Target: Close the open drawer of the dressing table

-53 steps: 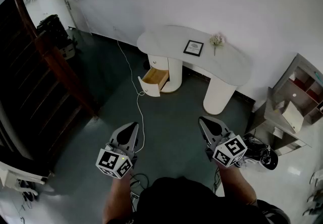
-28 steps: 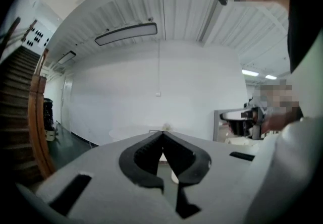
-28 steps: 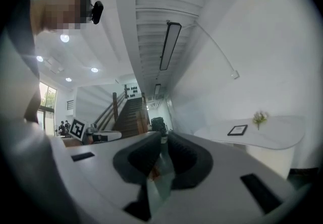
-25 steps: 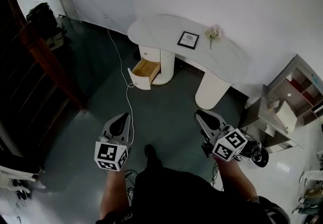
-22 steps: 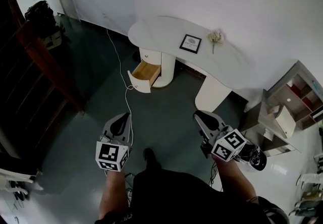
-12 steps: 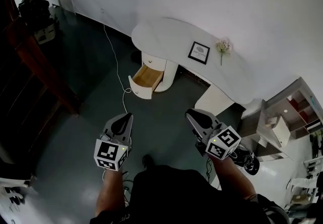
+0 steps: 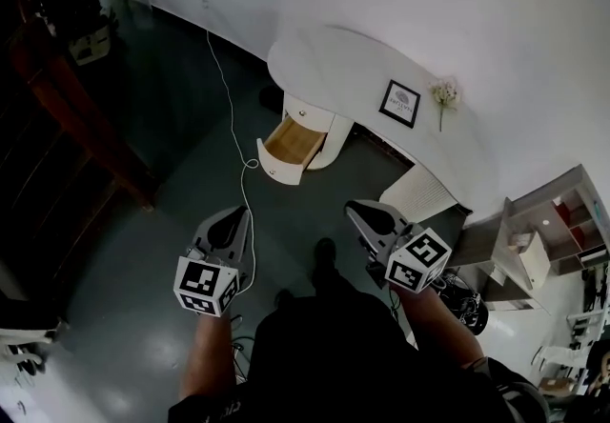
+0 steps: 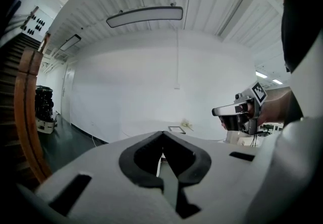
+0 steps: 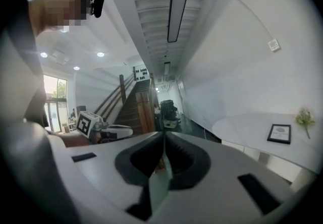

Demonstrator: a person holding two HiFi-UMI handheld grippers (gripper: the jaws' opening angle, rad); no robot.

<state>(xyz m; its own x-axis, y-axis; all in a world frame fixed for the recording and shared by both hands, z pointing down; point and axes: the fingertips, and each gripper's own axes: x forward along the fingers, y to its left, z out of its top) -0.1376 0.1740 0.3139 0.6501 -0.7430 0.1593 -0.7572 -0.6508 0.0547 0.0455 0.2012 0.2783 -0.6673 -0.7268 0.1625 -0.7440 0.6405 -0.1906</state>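
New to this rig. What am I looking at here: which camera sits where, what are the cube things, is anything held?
There is no robot. A person holds a hand-held claw in each hand. The top-down picture comes from a camera on the person's head. In it you see the left claw and the right claw, each with a marker cube that is part of the tool.

The other two pictures come from cameras riding on each claw, looking along its own jaws. In both, the jaws are together with nothing between them, so nothing is held.

Ahead stands a white dressing table with its drawer pulled open, not yet closed. On the tabletop are a small picture frame and a sprig of flowers.
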